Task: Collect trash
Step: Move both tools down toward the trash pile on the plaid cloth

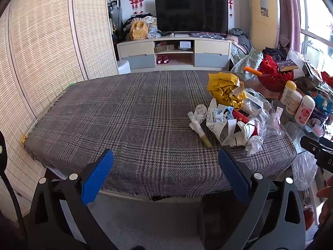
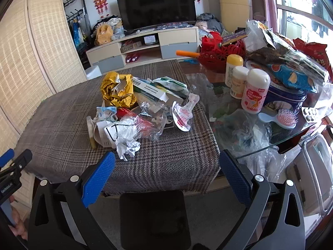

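Both grippers, left (image 1: 165, 158) and right (image 2: 167, 161), are hanging with jaws spread wide and gripping nothing, short of the near edge of the plaid tablecloth (image 1: 124, 112). Lying just beyond is the trash pile (image 2: 135, 112): crumpled white paper (image 2: 128, 148), clear wrappers (image 2: 152, 120) partly hiding red scraps, and yellow foil (image 2: 117, 92) behind. Bottles (image 2: 255, 91) are standing to its right, on glass.

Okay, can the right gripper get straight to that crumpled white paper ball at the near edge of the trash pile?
Probably yes. The right gripper is open, and the white paper ball lies ahead on the plaid cloth with nothing between them.
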### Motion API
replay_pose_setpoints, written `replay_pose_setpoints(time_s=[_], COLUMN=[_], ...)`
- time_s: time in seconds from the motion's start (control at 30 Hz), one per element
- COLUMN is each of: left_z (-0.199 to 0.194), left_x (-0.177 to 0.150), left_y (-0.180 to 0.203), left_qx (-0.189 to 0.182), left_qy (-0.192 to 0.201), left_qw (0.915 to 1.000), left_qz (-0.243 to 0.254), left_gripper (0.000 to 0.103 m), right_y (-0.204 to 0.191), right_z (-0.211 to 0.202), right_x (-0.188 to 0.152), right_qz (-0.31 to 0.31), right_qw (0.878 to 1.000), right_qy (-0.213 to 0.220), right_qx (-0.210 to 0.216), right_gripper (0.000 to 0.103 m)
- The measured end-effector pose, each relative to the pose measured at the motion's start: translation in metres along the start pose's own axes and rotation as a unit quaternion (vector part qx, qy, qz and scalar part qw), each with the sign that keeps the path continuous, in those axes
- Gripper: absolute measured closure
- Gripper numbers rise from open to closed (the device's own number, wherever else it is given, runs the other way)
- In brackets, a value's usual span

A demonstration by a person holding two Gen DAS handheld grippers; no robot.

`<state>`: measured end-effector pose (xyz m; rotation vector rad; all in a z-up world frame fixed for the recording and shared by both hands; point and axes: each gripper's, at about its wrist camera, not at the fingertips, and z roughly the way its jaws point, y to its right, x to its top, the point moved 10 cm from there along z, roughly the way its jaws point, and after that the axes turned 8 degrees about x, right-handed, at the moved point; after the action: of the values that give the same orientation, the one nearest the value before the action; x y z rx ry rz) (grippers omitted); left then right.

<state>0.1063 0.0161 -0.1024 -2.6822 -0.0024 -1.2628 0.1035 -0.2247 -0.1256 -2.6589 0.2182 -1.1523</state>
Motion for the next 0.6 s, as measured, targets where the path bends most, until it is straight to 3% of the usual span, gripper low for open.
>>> replay_pose_setpoints(time_s=[0.3, 0.6], left_z=[0.026, 0.064], left_x=[-0.005, 0.006], left_y=[0.010, 0.013], left_qx=[-0.009, -0.018], left_qy=[-0.027, -0.059], left_qw=[0.9994, 0.9977], left_qz=[0.019, 0.026], left_gripper=[0.008, 0.008], right_y=[0.007, 0.027], right_z=[0.030, 0.046], right_x=[0.001, 0.039], right_qz=[0.003, 0.015], right_qw=[0.999, 0.999], right_qy=[-0.039, -0.033], right_qx=[0.003, -0.012], right_gripper=[0.003, 0.003])
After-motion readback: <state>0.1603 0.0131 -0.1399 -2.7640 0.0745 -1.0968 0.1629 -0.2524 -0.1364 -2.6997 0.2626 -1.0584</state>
